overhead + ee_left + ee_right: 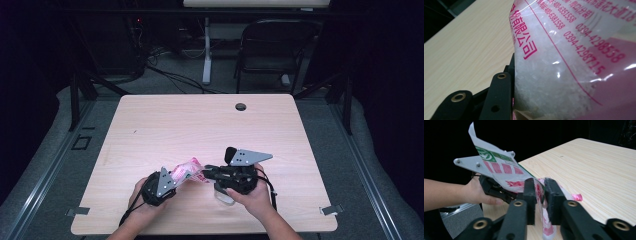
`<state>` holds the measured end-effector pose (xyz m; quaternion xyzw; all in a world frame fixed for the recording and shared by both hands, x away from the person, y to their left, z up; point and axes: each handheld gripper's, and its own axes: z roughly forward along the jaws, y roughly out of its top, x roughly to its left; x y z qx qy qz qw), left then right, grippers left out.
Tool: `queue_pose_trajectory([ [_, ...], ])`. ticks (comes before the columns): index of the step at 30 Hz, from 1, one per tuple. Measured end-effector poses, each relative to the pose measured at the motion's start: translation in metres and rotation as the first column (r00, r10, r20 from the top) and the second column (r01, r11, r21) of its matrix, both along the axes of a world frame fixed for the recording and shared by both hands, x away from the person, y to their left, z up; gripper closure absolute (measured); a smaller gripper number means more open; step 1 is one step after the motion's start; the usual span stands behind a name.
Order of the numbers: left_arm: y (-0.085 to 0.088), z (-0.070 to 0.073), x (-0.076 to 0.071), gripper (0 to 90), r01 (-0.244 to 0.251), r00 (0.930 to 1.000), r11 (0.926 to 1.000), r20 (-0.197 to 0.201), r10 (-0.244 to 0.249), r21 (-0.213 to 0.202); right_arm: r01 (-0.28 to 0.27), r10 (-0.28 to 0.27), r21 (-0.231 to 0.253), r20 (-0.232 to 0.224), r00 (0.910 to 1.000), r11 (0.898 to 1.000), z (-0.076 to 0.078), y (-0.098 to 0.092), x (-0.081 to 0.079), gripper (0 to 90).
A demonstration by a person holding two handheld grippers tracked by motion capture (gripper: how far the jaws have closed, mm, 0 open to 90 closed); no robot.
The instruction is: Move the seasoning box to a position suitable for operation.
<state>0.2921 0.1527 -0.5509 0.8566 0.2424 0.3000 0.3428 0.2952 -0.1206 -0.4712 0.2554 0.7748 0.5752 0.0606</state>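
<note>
High view: lower left of centre, the left hand wraps around the left hand-held gripper, which points right and a bit up-frame, clamped on one end of a pink-and-white plastic bag. The bag hangs just above the wooden surface, strung between both tools. Right of it, the right hand-held gripper points left, with the right hand cupped under its body and the forearm coming in from the bottom edge.

Left gripper view is super close up: the bag holds white crystals and has pink print, and it's pressed against the black jaw at lower left.

Right gripper view: the jaws are nearly together, pinching the bag's thin edge, and the other hand sits mid-left.
</note>
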Motion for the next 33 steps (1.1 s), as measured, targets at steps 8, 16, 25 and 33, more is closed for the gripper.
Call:
queue_pose_trajectory([
  [8, -0.005, 0.003, 0.003, 64.7, 0.006, 0.9996, 0.9999, 0.028, -0.006, 0.009, 0.017, -0.017, -0.002, -0.002, 0.9999, 1.000, -0.001, -0.004, -0.004, 89.9],
  [16, -0.013, 0.010, 0.009, 64.8, 0.022, 0.9985, 0.9997, 0.049, -0.022, 0.006, 0.045, -0.045, 0.003, 0.012, 0.9989, 0.999, 0.005, -0.012, -0.007, 90.0],
  [25, -0.027, 0.022, 0.021, 64.7, 0.025, 0.9905, 0.9994, 0.135, -0.028, 0.026, 0.083, -0.084, 0.022, 0.045, 0.9954, 0.996, 0.014, -0.023, -0.006, 90.0],
  [33, -0.040, 0.028, 0.035, 64.8, 0.029, 0.9756, 0.9977, 0.215, -0.042, 0.061, 0.132, -0.136, 0.054, 0.058, 0.9891, 0.990, 0.016, -0.035, -0.001, 90.0],
])
